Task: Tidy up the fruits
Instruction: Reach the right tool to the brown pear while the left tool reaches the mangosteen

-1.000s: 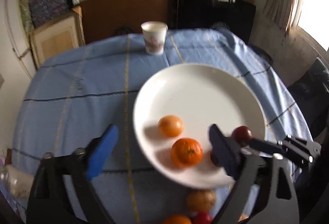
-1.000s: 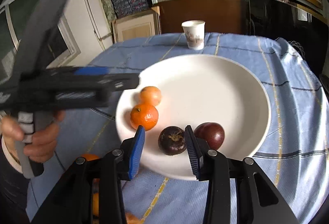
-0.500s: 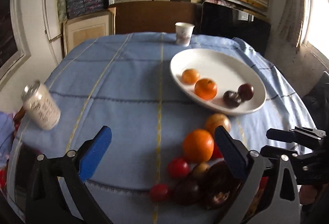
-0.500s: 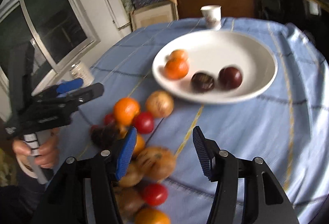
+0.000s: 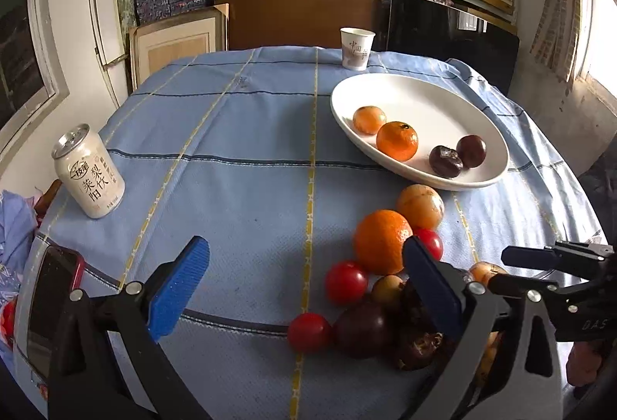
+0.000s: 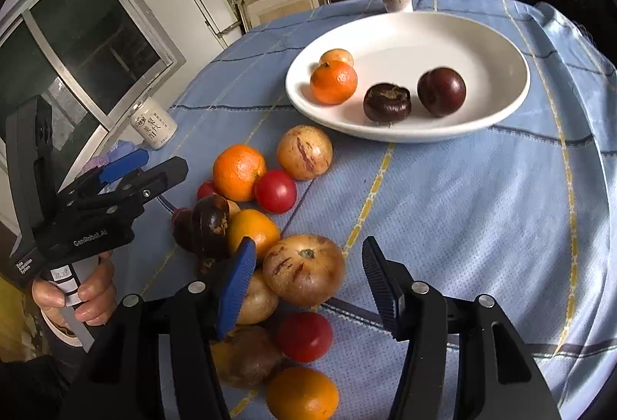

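right gripper (image 6: 308, 279) jaws opening over pale fruit (image 6: 304, 275), not gripping; left gripper (image 5: 304, 289) jaws released; plate (image 6: 501, 46) sorted by kind

drink can (image 5: 89, 176), paper cup (image 5: 356, 48), phone (image 5: 50, 296)

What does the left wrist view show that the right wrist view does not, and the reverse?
Only the left wrist view shows the phone with a red case at the table edge and the left gripper from behind, jaws wide with nothing between them. Only the right wrist view shows the window, the hand holding the left gripper, and the right gripper, jaws opening and empty. Both show the white plate with four fruits, the paper cup, the can and the loose fruit pile.
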`<state>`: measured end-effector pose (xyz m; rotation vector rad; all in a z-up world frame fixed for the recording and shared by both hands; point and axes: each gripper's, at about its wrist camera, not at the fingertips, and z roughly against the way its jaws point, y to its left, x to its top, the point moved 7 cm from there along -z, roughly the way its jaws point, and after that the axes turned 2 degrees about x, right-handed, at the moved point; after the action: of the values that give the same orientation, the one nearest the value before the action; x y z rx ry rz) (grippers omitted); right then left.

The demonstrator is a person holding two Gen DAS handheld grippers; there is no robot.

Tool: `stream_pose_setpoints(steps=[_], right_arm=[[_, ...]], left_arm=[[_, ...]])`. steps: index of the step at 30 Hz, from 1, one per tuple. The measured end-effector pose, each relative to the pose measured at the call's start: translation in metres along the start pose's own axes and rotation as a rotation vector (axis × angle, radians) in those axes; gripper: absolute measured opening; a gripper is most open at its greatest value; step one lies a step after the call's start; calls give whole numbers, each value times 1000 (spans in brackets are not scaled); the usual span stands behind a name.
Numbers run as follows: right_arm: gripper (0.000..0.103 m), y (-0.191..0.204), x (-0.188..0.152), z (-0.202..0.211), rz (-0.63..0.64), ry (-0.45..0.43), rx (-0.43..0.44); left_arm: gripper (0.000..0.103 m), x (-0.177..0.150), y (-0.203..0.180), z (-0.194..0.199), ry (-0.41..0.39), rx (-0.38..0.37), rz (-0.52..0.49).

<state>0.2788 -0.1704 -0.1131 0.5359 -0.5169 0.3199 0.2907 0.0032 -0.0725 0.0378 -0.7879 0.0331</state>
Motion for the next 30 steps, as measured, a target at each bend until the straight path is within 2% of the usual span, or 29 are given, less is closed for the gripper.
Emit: stream_pose_setpoints(steps=[6,20,30], right_arm=[[67,4,-6,-4,-6,31,-1],[68,4,-10,-10,-38,52,21],[61,7,-10,-10,-30,52,40]], left_arm=[[98,-1,0,3,-4,-4,5],[98,-5,2,2,5,-4,10],[98,-7,6,2,12,4,21]])
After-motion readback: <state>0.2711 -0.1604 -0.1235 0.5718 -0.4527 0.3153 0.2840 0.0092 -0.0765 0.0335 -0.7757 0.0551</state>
